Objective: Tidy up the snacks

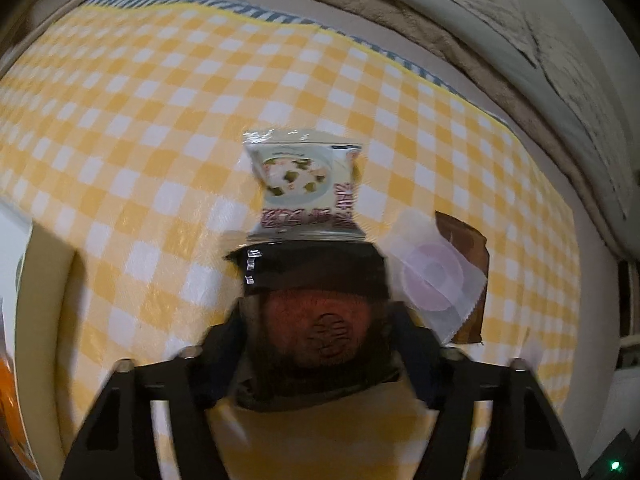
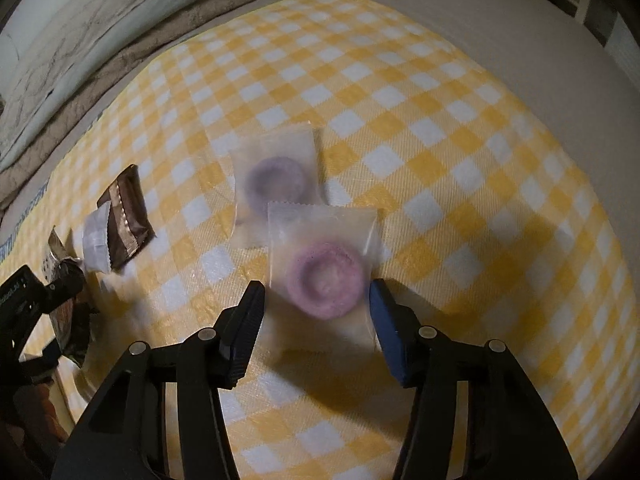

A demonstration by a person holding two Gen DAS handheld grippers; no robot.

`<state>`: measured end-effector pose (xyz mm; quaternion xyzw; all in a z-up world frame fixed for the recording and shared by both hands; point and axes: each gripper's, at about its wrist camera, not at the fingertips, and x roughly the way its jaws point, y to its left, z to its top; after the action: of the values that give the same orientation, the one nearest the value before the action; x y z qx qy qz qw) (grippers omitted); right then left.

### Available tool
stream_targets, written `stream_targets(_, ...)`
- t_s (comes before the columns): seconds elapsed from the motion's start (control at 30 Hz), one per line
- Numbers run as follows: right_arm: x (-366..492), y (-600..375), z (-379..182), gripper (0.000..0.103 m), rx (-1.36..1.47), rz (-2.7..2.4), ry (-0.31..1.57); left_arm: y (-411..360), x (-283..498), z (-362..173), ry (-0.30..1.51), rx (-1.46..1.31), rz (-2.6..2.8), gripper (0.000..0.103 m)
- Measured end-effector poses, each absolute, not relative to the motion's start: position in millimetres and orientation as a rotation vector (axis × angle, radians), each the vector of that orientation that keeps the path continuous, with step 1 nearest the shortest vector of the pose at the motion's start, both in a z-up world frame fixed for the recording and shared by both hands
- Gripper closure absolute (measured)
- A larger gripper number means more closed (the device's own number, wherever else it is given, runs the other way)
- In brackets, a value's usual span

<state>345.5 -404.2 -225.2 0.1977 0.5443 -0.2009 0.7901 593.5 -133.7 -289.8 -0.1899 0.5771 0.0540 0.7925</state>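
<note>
early stage | left gripper [image 1: 316,320] fingers clamped on dark pastry pack [image 1: 320,320] | right gripper [image 2: 316,304] fingers straddling purple-ring pack [image 2: 324,276], contact unclear | three other packs loose on checked cloth [image 2: 460,160]

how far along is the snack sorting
Nothing looks sorted yet: packets lie loose on the checked cloth. In hand: the left gripper clamps a dark-wrapped cake; the right gripper straddles a purple ring packet. Left: the second ring packet, brown packet, white packet.

Glossy plastic wrapper [image 1: 306,184], woven cloth [image 1: 160,120]
</note>
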Motion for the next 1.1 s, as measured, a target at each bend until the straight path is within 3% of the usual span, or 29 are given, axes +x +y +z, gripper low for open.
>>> stream_targets(0.27, 342.1, -403.3, -215.9, 0.052, 0.418, -0.395, 1.127, -137.4, 598.1, -280.7, 1.208, -0.314, 0.022, 0.043)
stream_targets(1.1, 302.7, -356.2, -90.0, 0.052, 0.325, -0.301, 0.791, -73.6, 497.5, -125.4, 0.932, -0.175, -0.17, 0.043)
